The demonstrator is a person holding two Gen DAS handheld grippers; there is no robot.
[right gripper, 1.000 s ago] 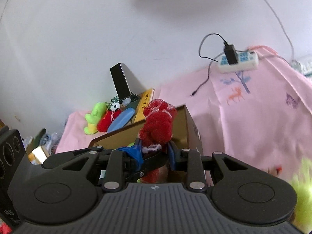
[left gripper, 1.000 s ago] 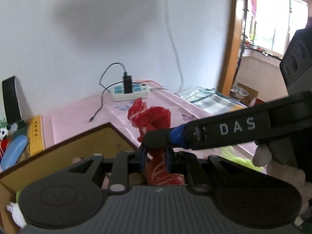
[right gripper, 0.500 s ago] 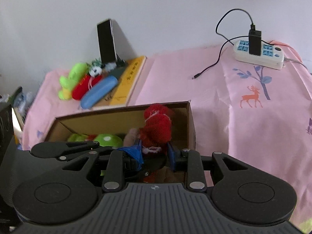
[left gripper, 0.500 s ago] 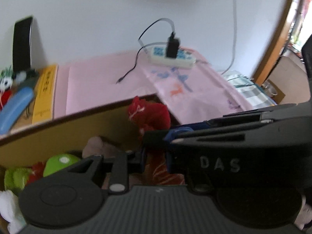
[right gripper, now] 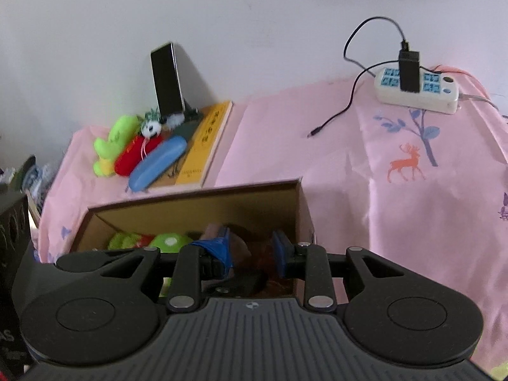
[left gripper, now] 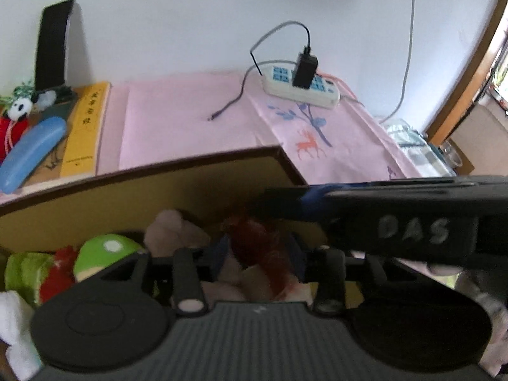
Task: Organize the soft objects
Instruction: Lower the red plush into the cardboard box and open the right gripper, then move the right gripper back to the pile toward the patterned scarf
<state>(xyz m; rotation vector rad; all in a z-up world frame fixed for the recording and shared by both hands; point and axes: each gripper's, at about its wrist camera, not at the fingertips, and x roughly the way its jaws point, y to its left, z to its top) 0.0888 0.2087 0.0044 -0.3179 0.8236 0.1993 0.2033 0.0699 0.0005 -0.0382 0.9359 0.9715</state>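
Observation:
The cardboard box stands open on the pink cloth and holds a green toy, a beige plush and other soft toys. The red plush hangs blurred inside the box, between the jaws of my left gripper. Those jaws are opening and their pads stand off its sides. My right gripper reaches in from the right, just above the plush. Its blue pads are a little apart, with only a dark red patch low behind them.
At the back left lie a yellow book, a blue case, a green plush, a red plush and an upright dark phone. A power strip with a plugged cable sits back right.
Both grippers came down over the box. The left jaws, shut on the red plush before, have spread. The plush sank into the box and no longer stands above the right pads.

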